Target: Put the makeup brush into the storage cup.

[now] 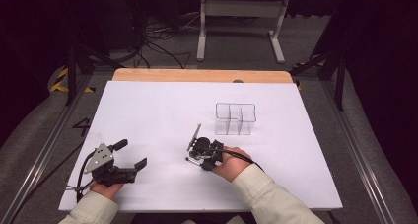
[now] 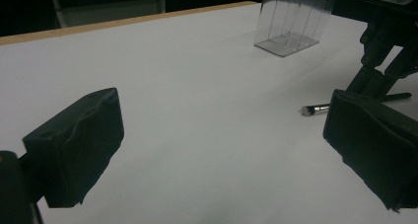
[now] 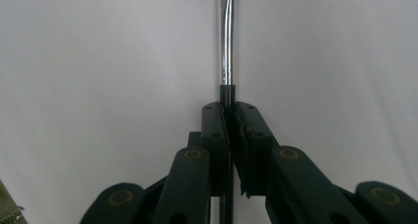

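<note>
While the white table (image 1: 148, 115) carries very little, its bare surface gives both hands room to work, and what lies on it sits ahead of the two tools. Largest of these is the clear organiser (image 1: 235, 118), a see-through box split by upright dividers into narrow compartments; it stands upright and apart, beyond the tips of the right gripper (image 1: 197, 150), probably waiting as the place where the slim tool belongs. From the left gripper view it rises past the far side of the open jaws, toward their right.

Next in size, the left gripper (image 1: 132, 160) rests low on the table with its two black padded jaws spread wide and nothing between them; I judge it idle, parked out of the way so that the other hand can work.

The right gripper has its jaws drawn together, clamped on the makeup brush (image 3: 226, 41). In the right gripper view the dark handle runs straight down the slot between the pads, and the shiny metal ferrule sticks out just past the tips, in line with them. That lengthwise grip seems chosen to keep the thin shaft from rolling. The brush lies close to the surface, its tip pointing away from the hand, apparently not yet lifted.
</note>
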The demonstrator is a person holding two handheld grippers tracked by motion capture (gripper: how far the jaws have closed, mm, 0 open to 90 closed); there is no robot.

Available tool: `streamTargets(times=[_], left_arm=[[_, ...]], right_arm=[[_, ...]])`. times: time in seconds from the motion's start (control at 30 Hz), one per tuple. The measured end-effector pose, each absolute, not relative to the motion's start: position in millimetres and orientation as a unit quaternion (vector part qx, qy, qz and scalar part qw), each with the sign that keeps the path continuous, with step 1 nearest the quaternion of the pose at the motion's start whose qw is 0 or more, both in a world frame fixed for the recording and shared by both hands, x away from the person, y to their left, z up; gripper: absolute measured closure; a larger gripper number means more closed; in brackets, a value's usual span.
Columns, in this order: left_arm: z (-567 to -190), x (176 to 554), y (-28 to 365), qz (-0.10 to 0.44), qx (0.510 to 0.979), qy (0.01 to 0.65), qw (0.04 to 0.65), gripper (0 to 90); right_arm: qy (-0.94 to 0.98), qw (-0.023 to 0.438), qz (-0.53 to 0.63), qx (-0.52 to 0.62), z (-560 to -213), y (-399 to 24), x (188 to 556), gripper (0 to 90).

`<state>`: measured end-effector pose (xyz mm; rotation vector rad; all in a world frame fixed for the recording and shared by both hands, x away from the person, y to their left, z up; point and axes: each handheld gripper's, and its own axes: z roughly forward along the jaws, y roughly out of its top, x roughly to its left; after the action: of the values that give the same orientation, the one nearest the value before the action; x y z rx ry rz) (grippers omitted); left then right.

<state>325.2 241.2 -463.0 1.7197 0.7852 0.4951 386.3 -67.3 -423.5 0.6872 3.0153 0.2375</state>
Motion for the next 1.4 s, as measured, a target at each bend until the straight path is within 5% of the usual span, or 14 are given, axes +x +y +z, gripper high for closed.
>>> streamTargets(times=[1.4], left_arm=[[-462.9, 325.2, 241.4, 0.208, 0.73, 0.331, 0.561, 2.7]], right_arm=[[0.93, 0.08, 0.28, 0.223, -363.3, -107.2, 374.5, 83.8]])
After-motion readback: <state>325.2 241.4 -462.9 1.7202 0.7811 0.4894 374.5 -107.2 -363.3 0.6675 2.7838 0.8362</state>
